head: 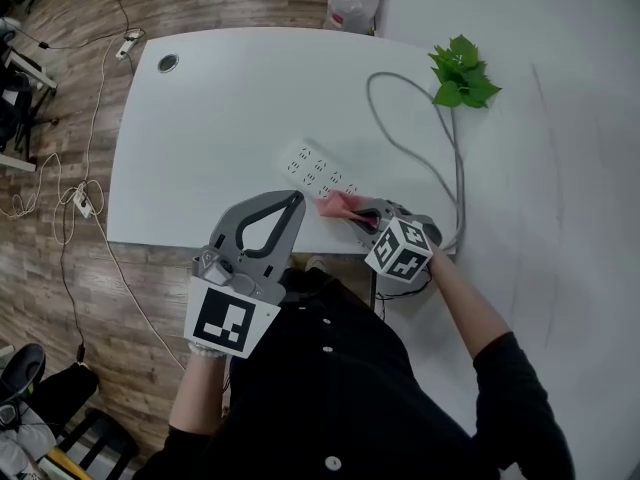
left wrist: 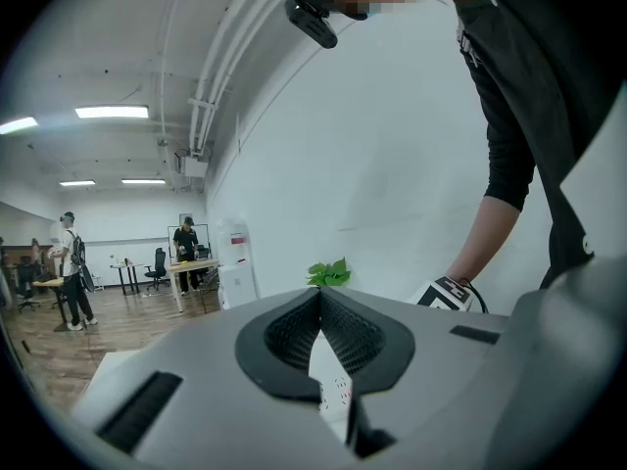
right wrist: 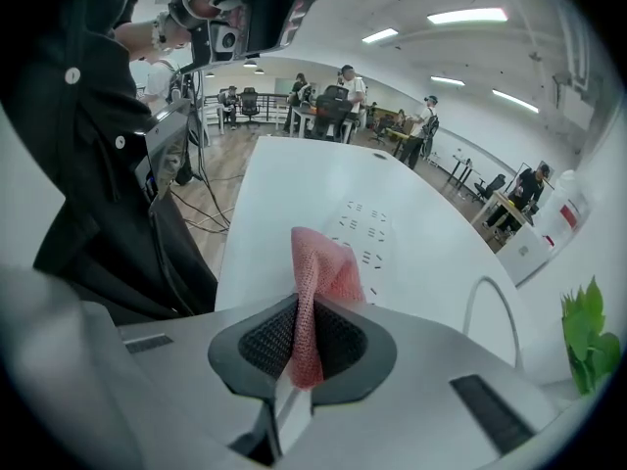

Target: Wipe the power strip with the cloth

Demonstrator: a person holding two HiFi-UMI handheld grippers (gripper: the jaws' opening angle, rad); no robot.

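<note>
Working from the big stuff down: the white table [head: 200,128] fills most of the head view, and the power strip [head: 318,171] lies out on it toward the near edge, with its long axis running on a diagonal from far-left to near-right. Its grey cable [head: 420,153] leaves the near-right end and loops off toward the far right, past the little green plant [head: 462,72]. The right gripper [head: 360,216] is right at that near-right end, jaws clamped on a fold of the pink cloth [head: 338,205]. The free part of the cloth pokes forward onto or just over the end of the strip, and I can't tell for sure if it's pressing down. From the right gripper view the rows of sockets stretch straight away from the cloth, so I'd say the wipe has to run along the strip toward the far-left. The left gripper [head: 294,201] sits just near-left of the strip, jaws closed tip to tip with nothing in them, close enough to pin the strip if it slides. For writing, I can't read any brand on the strip; the only print is the black-and-white square markers on the gripper cubes.
</note>
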